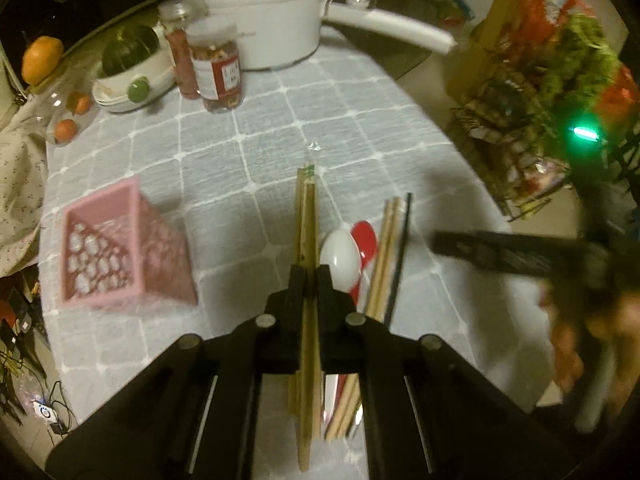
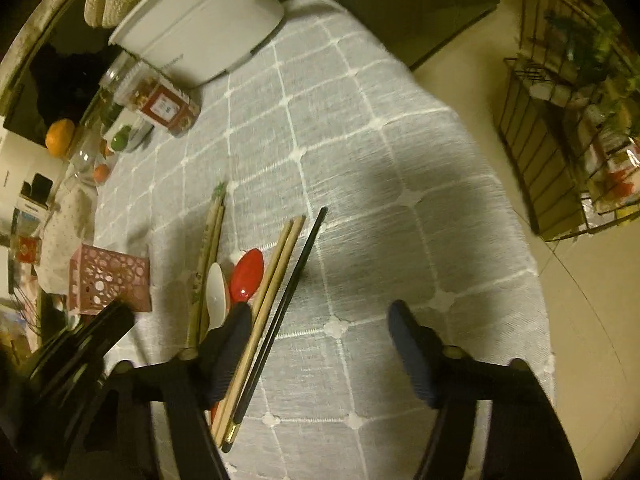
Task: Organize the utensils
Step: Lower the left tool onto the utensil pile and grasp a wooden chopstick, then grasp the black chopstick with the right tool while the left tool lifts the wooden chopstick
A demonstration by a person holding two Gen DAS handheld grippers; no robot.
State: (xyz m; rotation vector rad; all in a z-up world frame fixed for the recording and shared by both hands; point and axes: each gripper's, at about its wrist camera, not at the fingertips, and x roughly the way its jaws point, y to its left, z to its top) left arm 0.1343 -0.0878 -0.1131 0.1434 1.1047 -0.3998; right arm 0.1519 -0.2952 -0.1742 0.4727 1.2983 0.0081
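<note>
A round bench (image 1: 280, 128) under a grey woven cloth with a white grid holds a loose row of utensils waiting to be sorted. The landmark is a pink holder (image 1: 116, 248), a square plastic tub with walls pierced by round holes, standing upright and, as far as can be seen, empty.

The left gripper (image 1: 311, 276) has its jaws nearly closed on a pair of bamboo chopsticks (image 1: 306, 216), thin, pale and straight. They run lengthwise between the black pads and stick out ahead, to the right of the pink holder. The hold near the middle probably keeps them together for carrying to the holder.

Further from the holder, lying on the cloth, are a white spoon (image 1: 340, 258) and a red spoon (image 1: 366, 240), both glossy with rounded bowls, then light wooden chopsticks (image 2: 272, 280) and one slim black chopstick (image 2: 292, 280).

The right gripper (image 2: 320, 312) hangs over these with its jaws apart, holding nothing. One pad sits just beside the wooden pair, which along with the black one lies inside the gap, likely the next pickup.

Well beyond the holder stand a white pot (image 1: 264, 20) and jars (image 1: 216, 68).
</note>
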